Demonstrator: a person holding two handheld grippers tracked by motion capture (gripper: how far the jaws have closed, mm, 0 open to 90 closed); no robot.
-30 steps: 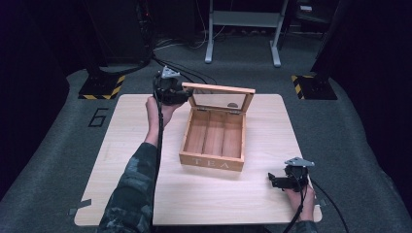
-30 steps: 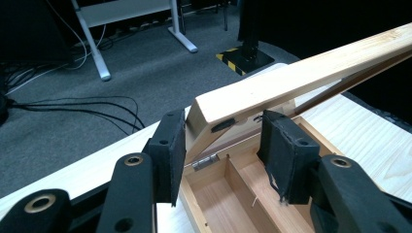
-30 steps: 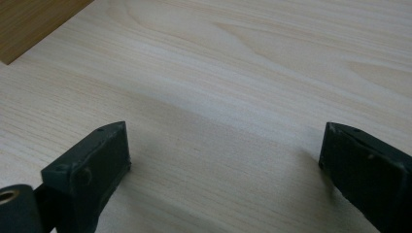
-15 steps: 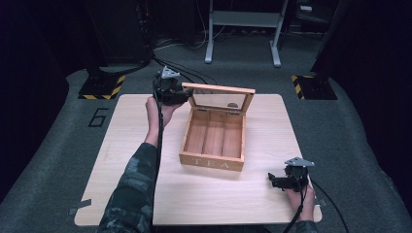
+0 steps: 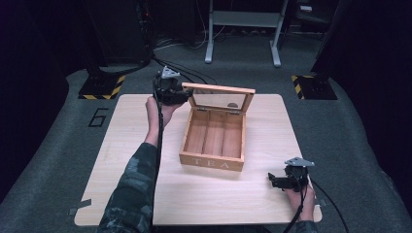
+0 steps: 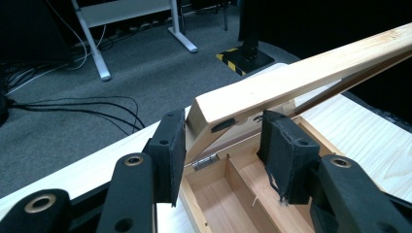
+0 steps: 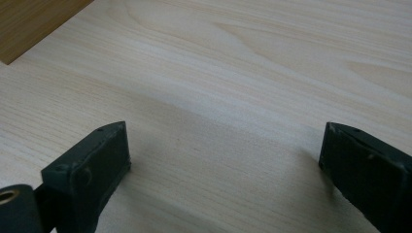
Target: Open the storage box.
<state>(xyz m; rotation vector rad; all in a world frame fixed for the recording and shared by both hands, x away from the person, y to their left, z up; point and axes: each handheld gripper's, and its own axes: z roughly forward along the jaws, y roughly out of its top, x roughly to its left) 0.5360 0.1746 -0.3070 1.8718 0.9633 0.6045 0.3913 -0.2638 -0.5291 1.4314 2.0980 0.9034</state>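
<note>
A square, pale wooden table [image 5: 145, 170] stands on grey carpet. Near its middle sits a light brown wooden tea box [image 5: 214, 138] with "TEA" on its front wall and three long compartments inside. Its glass-paned wooden lid [image 5: 221, 97] is raised on the far hinges and stands nearly upright.

The black left gripper [image 5: 182, 97], held in a hand with a camouflage-patterned sleeve [image 5: 133, 194], is at the lid's left end. In the left gripper view, its jaws stand apart on either side of the lid's corner [image 6: 233, 107], with a gap showing at each pad, so nothing is clamped. The black right gripper [image 5: 270, 180] rests low over the table's near right corner, well apart from the box; in the right gripper view its jaws are spread wide over bare wood [image 7: 218, 97].
</note>
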